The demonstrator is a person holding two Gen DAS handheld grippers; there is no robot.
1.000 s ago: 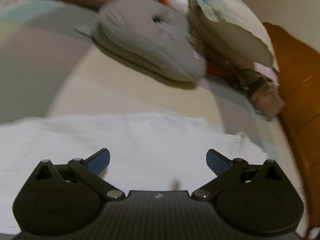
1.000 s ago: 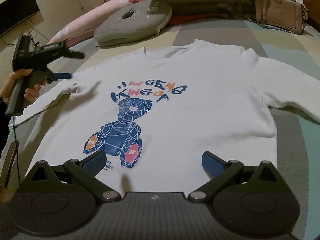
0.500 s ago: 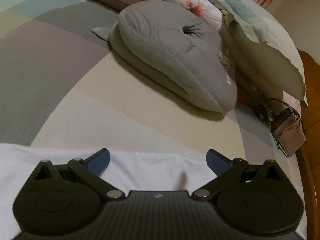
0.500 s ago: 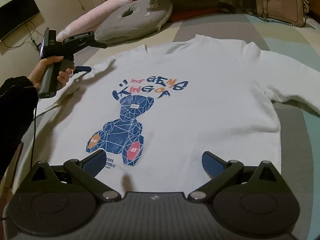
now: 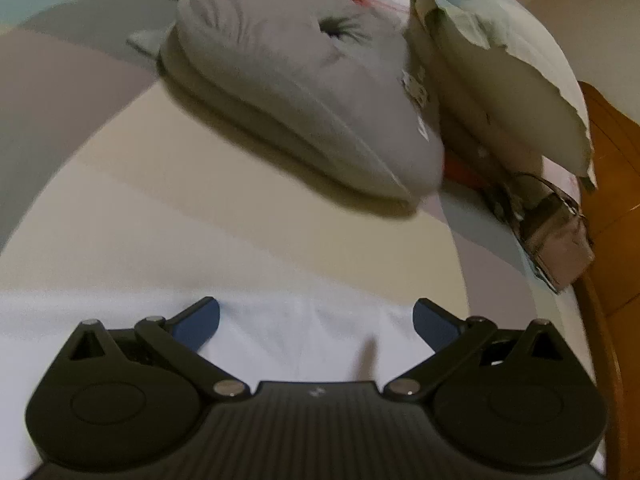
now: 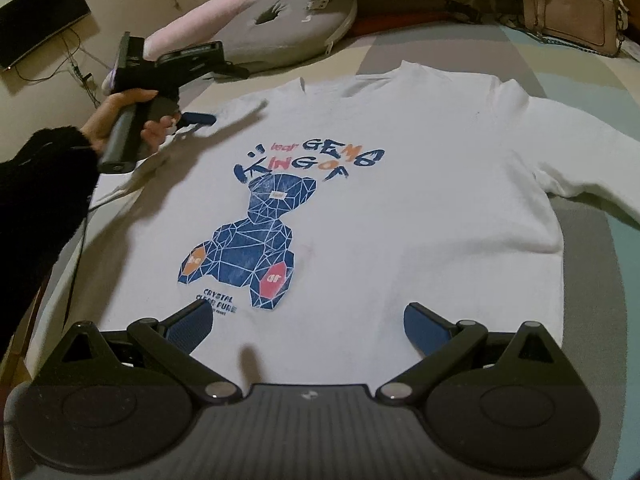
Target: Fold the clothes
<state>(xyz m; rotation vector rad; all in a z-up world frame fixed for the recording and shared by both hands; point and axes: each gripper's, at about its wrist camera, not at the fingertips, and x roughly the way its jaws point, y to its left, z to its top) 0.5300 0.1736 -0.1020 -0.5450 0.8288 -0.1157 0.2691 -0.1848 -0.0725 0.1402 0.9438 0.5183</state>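
Observation:
A white sweatshirt [image 6: 400,184] with a blue bear print lies flat, front up, on the bed, sleeves spread to both sides. My right gripper [image 6: 308,322] is open and empty, hovering just above the hem. My left gripper [image 5: 316,318] is open and empty over the shirt's left shoulder area [image 5: 300,344]. It also shows in the right wrist view [image 6: 224,92], held by a hand near the shirt's left shoulder, above the cloth.
A grey round cushion [image 5: 304,92] lies beyond the collar, with pillows [image 5: 500,60] behind it. A beige handbag [image 6: 560,8] sits at the back right. A wooden bed frame [image 5: 612,208] runs along the right. A dark screen [image 6: 40,16] hangs on the left wall.
My left gripper has moved right along the sleeve to the shirt's left shoulder. My right gripper has stayed open by the hem.

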